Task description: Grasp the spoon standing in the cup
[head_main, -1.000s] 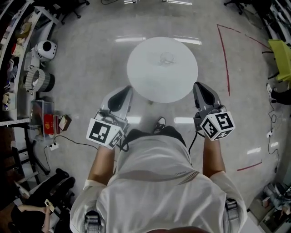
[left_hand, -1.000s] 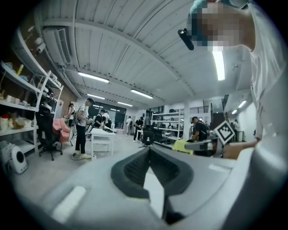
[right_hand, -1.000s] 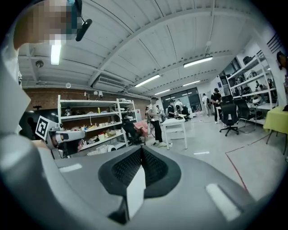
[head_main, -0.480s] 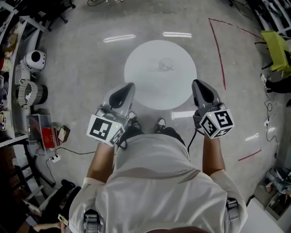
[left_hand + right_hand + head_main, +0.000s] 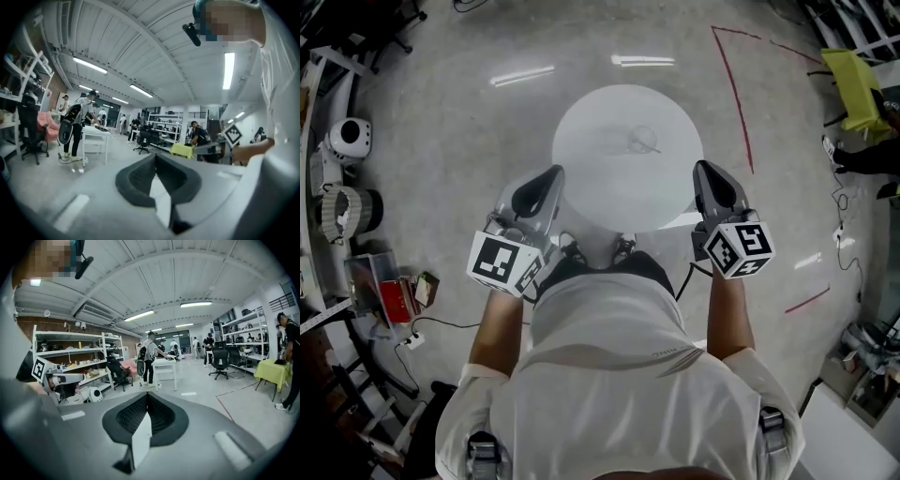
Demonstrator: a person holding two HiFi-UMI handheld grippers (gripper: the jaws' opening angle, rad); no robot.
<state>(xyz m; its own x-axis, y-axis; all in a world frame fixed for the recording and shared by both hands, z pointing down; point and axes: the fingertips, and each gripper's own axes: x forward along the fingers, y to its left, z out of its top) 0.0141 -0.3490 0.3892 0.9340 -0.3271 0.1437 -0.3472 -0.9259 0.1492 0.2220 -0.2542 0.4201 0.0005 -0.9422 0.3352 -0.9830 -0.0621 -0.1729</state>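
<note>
In the head view, a clear glass cup (image 5: pixel 643 141) stands near the middle of a round white table (image 5: pixel 591 122). A thin spoon (image 5: pixel 634 146) leans in it, faint and blurred. My left gripper (image 5: pixel 546 180) hangs over the table's near left edge, and my right gripper (image 5: pixel 705 172) sits at its near right edge. Both are well short of the cup. In the left gripper view the left gripper (image 5: pixel 156 158) has its jaws together with nothing between them. In the right gripper view the right gripper (image 5: pixel 146 397) is the same. Neither gripper view shows the cup.
Red tape lines (image 5: pixel 734 103) mark the floor right of the table, with a yellow-green object (image 5: pixel 851 75) beyond. Shelves, a white round device (image 5: pixel 345 139) and a red box (image 5: pixel 392 298) line the left side. People, a white desk (image 5: pixel 164 364) and office chairs (image 5: pixel 220 361) fill the room.
The head view has shifted so the table sits closer to the person. Both grippers now reach its near edge. Their jaws have stayed together.
</note>
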